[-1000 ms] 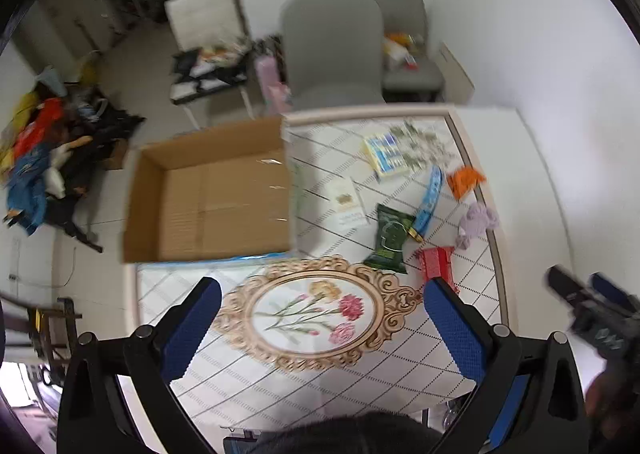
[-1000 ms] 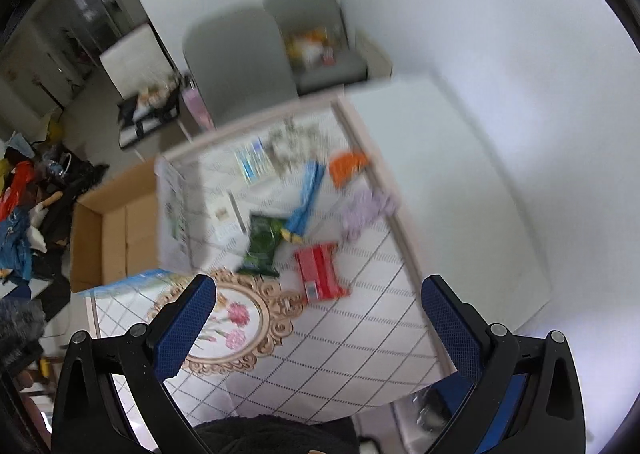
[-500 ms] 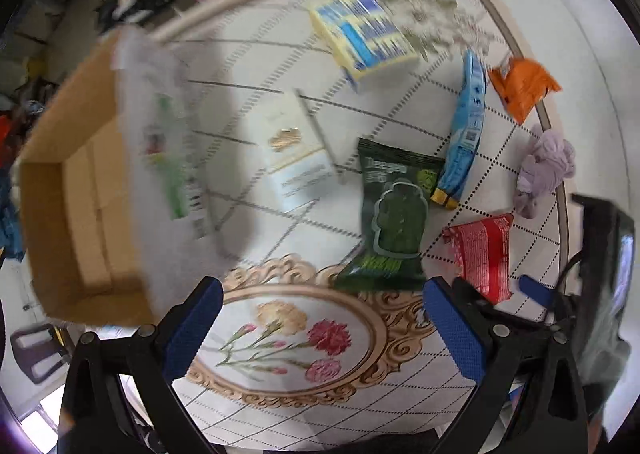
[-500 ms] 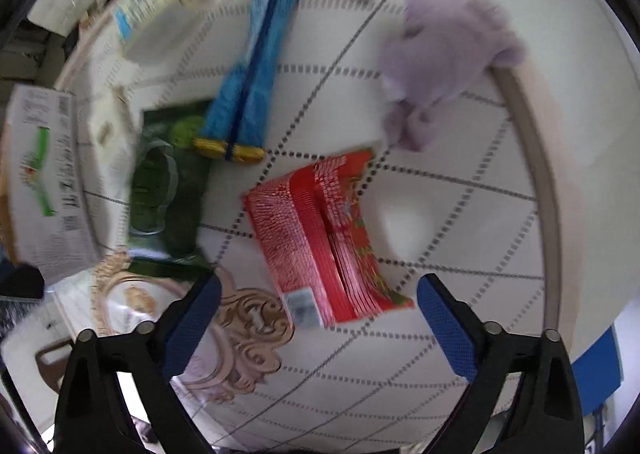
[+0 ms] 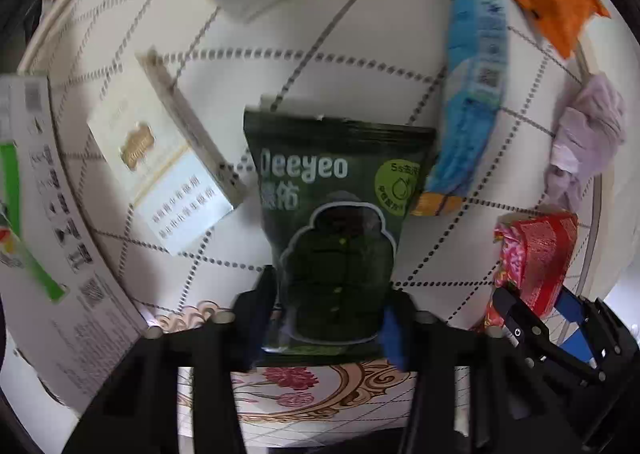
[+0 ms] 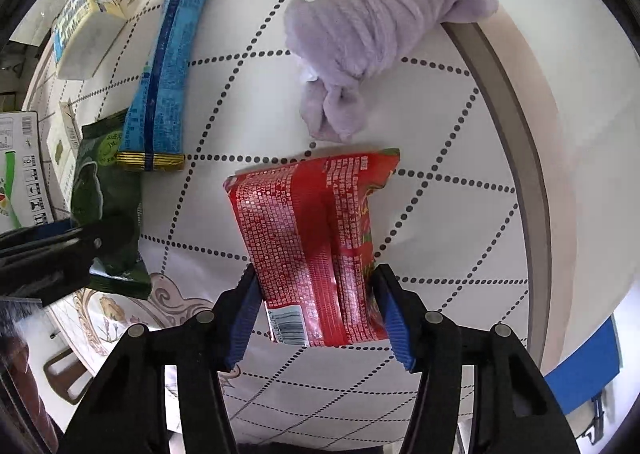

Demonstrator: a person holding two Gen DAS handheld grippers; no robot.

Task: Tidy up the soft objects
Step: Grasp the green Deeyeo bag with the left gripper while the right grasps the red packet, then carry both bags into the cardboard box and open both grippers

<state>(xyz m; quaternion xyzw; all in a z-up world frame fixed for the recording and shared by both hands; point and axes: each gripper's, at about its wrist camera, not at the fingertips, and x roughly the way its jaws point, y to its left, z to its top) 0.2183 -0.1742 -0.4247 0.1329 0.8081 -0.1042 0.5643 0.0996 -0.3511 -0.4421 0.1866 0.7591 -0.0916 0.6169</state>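
In the left wrist view my left gripper (image 5: 328, 318) is shut on the lower end of a dark green Deeyeo pouch (image 5: 340, 214) that lies on the patterned tabletop. In the right wrist view my right gripper (image 6: 316, 306) is shut on the near end of a red snack packet (image 6: 316, 230). The right gripper also shows in the left wrist view (image 5: 536, 306) beside the red packet (image 5: 536, 254). The green pouch (image 6: 104, 206) and the left gripper's fingers (image 6: 60, 242) show at the left of the right wrist view.
A long blue packet (image 5: 472, 102), an orange packet (image 5: 556, 2), a crumpled lilac cloth (image 6: 380, 26), a white cigarette box (image 5: 160, 158), a blue and yellow box (image 6: 84, 26) and a cardboard box flap (image 5: 52, 238) lie around. The table's rim (image 6: 516, 126) runs at right.
Both grippers have dropped from high above the table down to it. The left has closed on the green pouch and the right on the red packet.
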